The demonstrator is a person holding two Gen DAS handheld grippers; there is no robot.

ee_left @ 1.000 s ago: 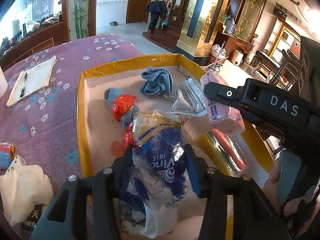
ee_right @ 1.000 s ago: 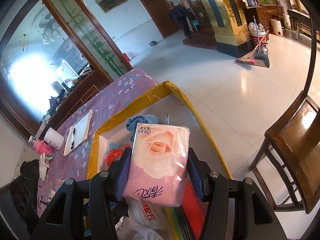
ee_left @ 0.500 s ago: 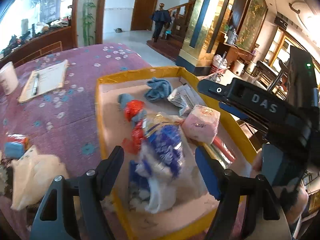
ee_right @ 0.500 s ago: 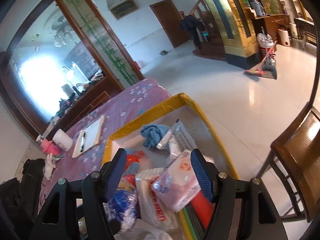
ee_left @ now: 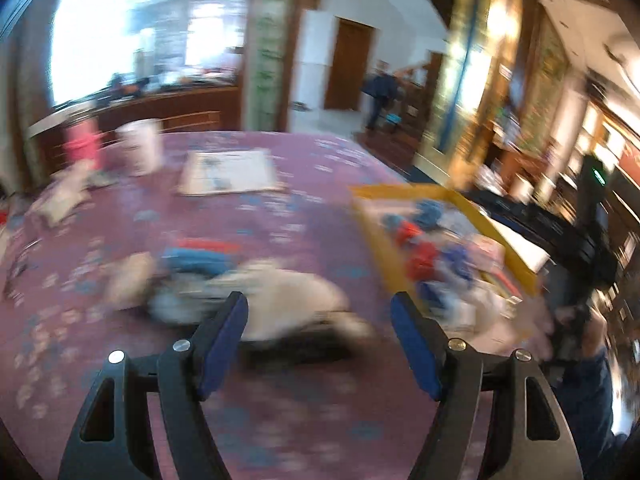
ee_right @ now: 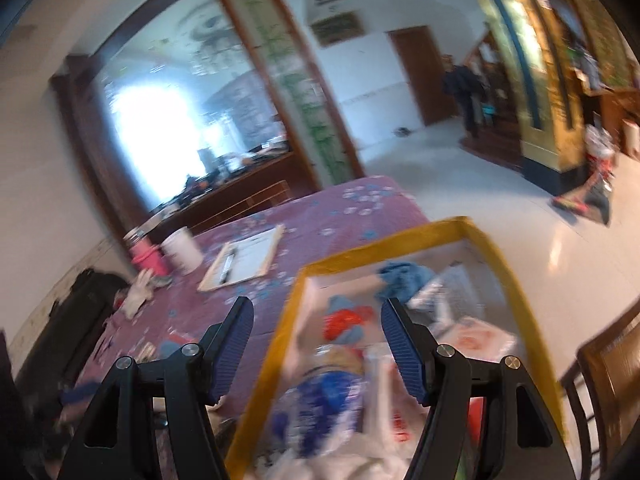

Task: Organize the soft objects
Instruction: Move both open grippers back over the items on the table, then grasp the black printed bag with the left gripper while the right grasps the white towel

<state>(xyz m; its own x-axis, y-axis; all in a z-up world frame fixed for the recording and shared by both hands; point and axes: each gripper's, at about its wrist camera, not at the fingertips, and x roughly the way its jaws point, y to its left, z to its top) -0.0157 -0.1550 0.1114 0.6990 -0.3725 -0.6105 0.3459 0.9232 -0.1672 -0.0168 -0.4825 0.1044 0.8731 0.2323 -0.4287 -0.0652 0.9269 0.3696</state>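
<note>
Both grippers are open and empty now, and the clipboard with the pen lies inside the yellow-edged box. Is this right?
Not quite. The right wrist view shows the clipboard lying on the purple tablecloth, outside the yellow-edged box. The rest holds: the left gripper and the right gripper are both open and empty.

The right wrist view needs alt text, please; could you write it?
The open, empty right gripper hovers over a yellow-rimmed box of soft packets and a blue cloth, on a purple floral tablecloth with a clipboard.

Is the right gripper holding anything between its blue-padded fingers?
No, the right gripper is open and empty above the yellow-edged cardboard box.
</note>
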